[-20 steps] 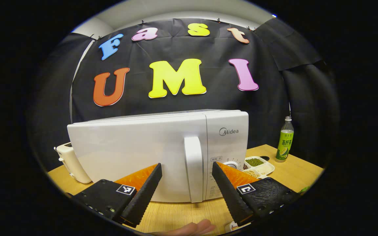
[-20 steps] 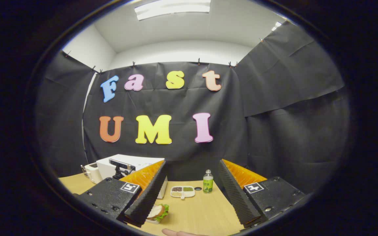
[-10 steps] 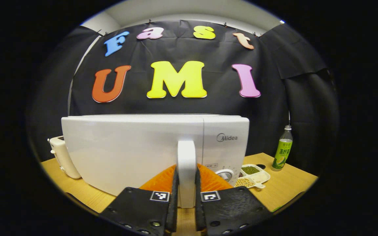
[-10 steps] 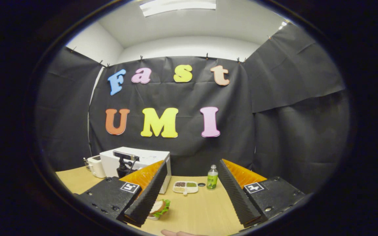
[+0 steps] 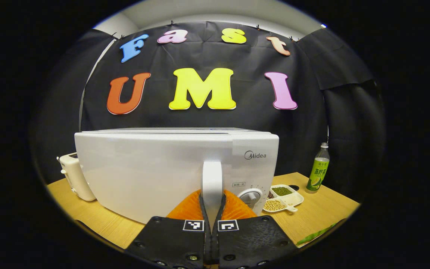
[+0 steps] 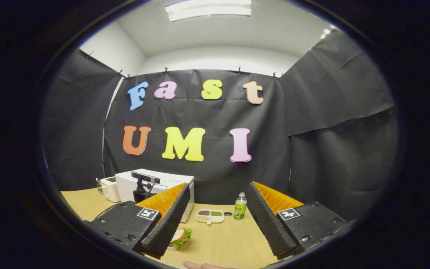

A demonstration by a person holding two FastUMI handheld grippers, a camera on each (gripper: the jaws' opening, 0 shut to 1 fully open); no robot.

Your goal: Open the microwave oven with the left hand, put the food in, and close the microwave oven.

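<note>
Since a second ago, the left hand-held gripper [image 5: 212, 224] has closed from spread wide to pinching the microwave's [image 5: 151, 172] vertical door handle [image 5: 212, 179]. Pull back in an arc about the left-side hinge, keeping the pinch firm. Right hand-held gripper [image 6: 215, 220] waits spread near the sandwich [image 6: 180, 237] on the surface [image 6: 230, 239].

In the left gripper view the left tool [image 5: 212, 209] covers the lower end of the microwave handle [image 5: 212, 179]. In the right gripper view the right tool [image 6: 218, 216] hides part of the sandwich [image 6: 179, 237] and the microwave [image 6: 162, 183] front; the divided dish [image 6: 209, 216] contents are too small to tell.
</note>
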